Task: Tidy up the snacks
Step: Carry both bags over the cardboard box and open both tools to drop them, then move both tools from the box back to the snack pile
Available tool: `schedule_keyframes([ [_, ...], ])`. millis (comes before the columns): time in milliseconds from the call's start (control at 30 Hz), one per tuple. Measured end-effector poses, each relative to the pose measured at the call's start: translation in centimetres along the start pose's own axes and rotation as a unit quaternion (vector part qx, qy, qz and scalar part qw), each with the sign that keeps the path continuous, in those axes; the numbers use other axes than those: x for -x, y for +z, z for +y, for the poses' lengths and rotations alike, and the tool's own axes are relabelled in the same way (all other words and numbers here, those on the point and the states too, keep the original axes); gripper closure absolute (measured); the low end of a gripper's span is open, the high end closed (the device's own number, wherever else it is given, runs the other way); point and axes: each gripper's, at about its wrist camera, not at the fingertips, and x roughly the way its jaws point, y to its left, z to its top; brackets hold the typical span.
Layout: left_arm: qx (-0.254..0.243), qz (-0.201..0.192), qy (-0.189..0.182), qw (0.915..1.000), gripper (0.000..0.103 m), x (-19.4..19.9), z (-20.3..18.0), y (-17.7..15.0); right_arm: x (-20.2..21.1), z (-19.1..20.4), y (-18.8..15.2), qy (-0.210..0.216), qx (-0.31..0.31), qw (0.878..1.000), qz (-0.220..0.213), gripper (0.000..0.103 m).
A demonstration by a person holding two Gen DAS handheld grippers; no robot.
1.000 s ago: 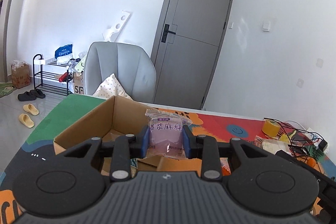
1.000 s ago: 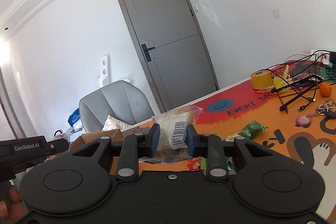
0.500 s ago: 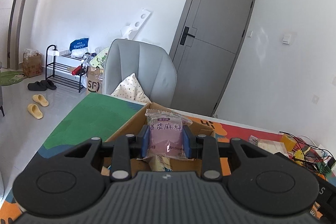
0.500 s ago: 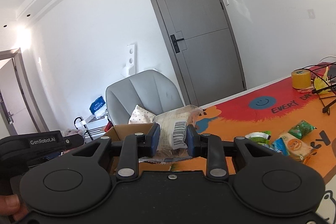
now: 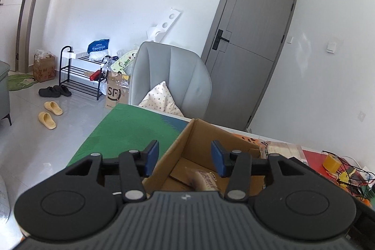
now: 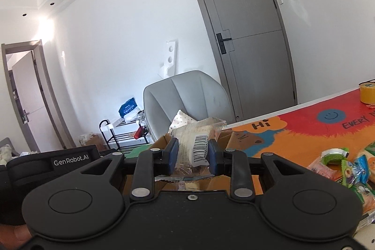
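Released from the left gripper (image 5: 185, 157) since the earlier frame, the pale purple plastic snack packet (image 5: 202, 180) now lies inside the open brown cardboard box (image 5: 199, 135), below and clear of the blue pads. Left jaws are opening, with nothing pressed between them; the packet sits on the box floor beside a loose cardboard flap. Both grippers have also shifted across the room, so the grey padded chair (image 5: 171, 76) and its spotted white cushion (image 5: 161, 97) now stand nearer the centre of both views. On the other side, the right gripper (image 6: 192, 154) is clamped narrowly on a clear plastic snack packet with a white barcode label (image 6: 199, 144), held upright above the rim of the same box. Further loose snack packets, green and orange, (image 6: 344, 163) lie on the colourful printed table mat (image 6: 293, 130), well apart from the box. A yellow tape roll (image 6: 368, 93) stands at the far edge of the mat.
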Motion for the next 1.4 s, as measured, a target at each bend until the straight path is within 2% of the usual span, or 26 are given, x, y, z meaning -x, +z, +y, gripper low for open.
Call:
schedule_keyframes([
  [167, 0.013, -0.005, 0.024, 0.9996, 0.054, 0.5, 1.5, 0.4, -0.8, 1.1, 0.1, 0.017, 0.003, 1.000, 0.005, 0.074],
  [400, 0.024, -0.012, 0.041, 0.9988, 0.043, 1.0, 2.9, 1.0, -1.6, 3.0, 0.4, 0.046, 0.012, 0.999, 0.004, 0.071],
  [467, 0.027, -0.014, 0.044, 0.9986, 0.035, 1.2, 3.1, 0.9, -1.5, 3.1, 0.4, 0.057, 0.013, 0.998, 0.003, 0.054],
  [500, 0.028, -0.015, 0.045, 0.9985, 0.030, 1.2, 3.2, 0.9, -1.2, 3.0, 0.4, 0.054, 0.012, 0.998, -0.003, 0.037],
  [533, 0.029, -0.016, 0.045, 0.9984, 0.027, 1.2, 3.2, 0.9, -0.9, 2.9, 0.4, 0.047, 0.011, 0.999, -0.011, 0.032],
  [667, 0.025, -0.012, 0.038, 0.9989, 0.024, 0.9, 2.5, 0.6, -0.7, 2.0, 0.4, 0.037, 0.002, 0.999, 0.001, 0.032],
  [733, 0.022, -0.012, 0.032, 0.9992, 0.017, 0.8, 2.2, 0.4, -0.6, 1.3, 0.3, 0.029, -0.009, 1.000, 0.007, 0.032],
  [933, 0.007, -0.012, 0.019, 0.9997, 0.008, 0.9, 0.2, -0.3, 0.5, -1.0, 0.1, -0.003, -0.026, 1.000, 0.010, 0.029],
  [1400, -0.022, 0.002, -0.033, 0.9992, 0.007, 1.2, -4.9, -2.4, 3.7, -6.6, -0.8, -0.068, -0.054, 0.996, 0.003, 0.024],
])
